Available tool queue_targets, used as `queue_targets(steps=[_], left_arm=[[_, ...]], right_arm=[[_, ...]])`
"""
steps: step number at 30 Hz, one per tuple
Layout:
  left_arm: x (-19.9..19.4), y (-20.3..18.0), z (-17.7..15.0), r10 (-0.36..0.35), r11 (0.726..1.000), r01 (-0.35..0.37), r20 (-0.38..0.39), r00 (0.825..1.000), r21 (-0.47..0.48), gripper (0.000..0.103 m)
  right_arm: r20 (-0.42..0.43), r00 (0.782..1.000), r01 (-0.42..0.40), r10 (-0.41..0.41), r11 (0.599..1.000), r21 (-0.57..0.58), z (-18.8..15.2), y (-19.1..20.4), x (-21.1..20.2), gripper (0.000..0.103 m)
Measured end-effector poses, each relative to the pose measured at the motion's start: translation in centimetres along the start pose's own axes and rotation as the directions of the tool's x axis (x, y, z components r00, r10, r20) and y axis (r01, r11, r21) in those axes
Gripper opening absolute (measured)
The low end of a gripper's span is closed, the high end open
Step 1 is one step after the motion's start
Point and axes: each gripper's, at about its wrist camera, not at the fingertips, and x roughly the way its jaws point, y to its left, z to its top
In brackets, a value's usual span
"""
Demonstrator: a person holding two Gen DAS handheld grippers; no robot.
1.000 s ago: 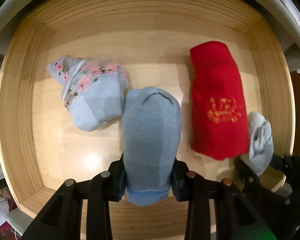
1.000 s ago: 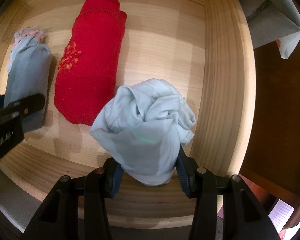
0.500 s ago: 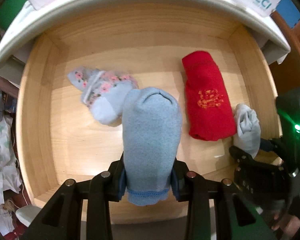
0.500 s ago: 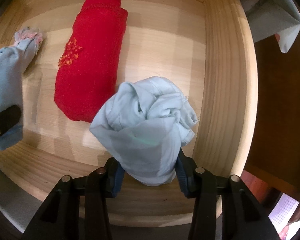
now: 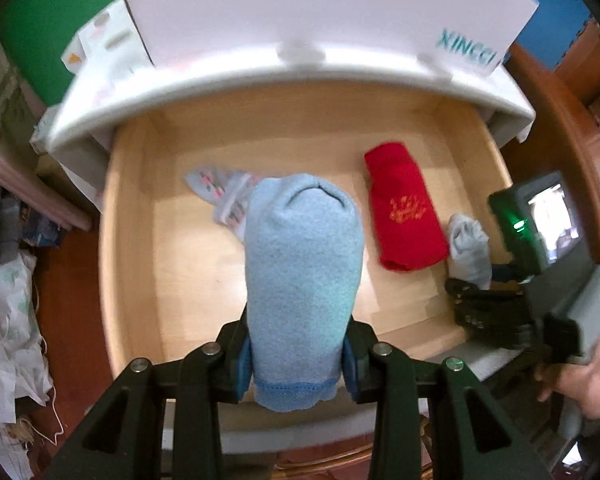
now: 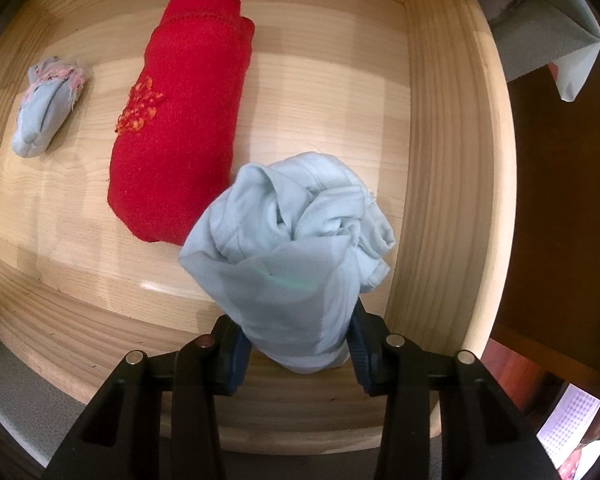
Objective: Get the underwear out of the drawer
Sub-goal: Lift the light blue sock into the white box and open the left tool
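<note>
Your left gripper [image 5: 296, 364] is clamped on the blue rolled pair [image 5: 302, 280], held above the wooden drawer [image 5: 132, 240]. Your right gripper [image 6: 296, 354] is closing its jaws on the pale crumpled pair [image 6: 288, 256], down by the drawer's right wall. The red pair [image 6: 180, 136] and the floral pair [image 6: 46, 108] lie on the drawer floor, yet to be taken.

Red roll [image 6: 180, 136] with orange motif, blue roll [image 5: 300, 280], floral-printed roll [image 6: 46, 108].
</note>
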Motion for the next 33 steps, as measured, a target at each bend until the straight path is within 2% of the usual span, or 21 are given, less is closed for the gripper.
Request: queue_targets(steps=[6,10,14,19,22,28,33], left_arm=[[-5.1,0.6,1.6,-0.007,0.999,0.002,0.116,0.993,0.037,0.035],[-9.5,1.0,3.0,-0.007,0.998,-0.005,0.201,0.980,0.061,0.035],[-13.6,1.3,4.9,0.005,0.998,-0.025,0.286,0.958,0.066,0.035],[-16.8,1.5,8.1,0.024,0.997,-0.048,0.376,0.926,0.056,0.035],[-17.5,1.9,9.6,0.030,0.998,-0.053,0.406,0.914,0.044,0.035],[-17.4,2.0,13.6,0.049,0.997,-0.070,0.434,0.899,0.033,0.035],[-16.3,2.0,16.6,0.062,0.997,-0.078,0.427,0.902,0.020,0.035]], right_arm=[[0.002,1.000,0.003,-0.003,1.000,-0.003,0.1,0.1,-0.3,0.039],[0.002,1.000,0.008,-0.008,1.000,-0.007,0.0,0.3,-0.2,0.039],[0.006,1.000,0.010,-0.010,1.000,-0.008,-0.1,0.5,-0.2,0.039],[0.010,1.000,0.011,-0.011,1.000,-0.008,-0.2,0.5,-0.2,0.038],[0.014,1.000,0.014,-0.014,1.000,-0.008,-0.3,0.7,-0.3,0.038],[0.019,1.000,0.013,-0.013,1.000,0.003,-0.6,0.7,-0.5,0.038],[0.021,1.000,0.015,-0.015,1.000,0.003,-1.0,0.5,-0.5,0.038]])
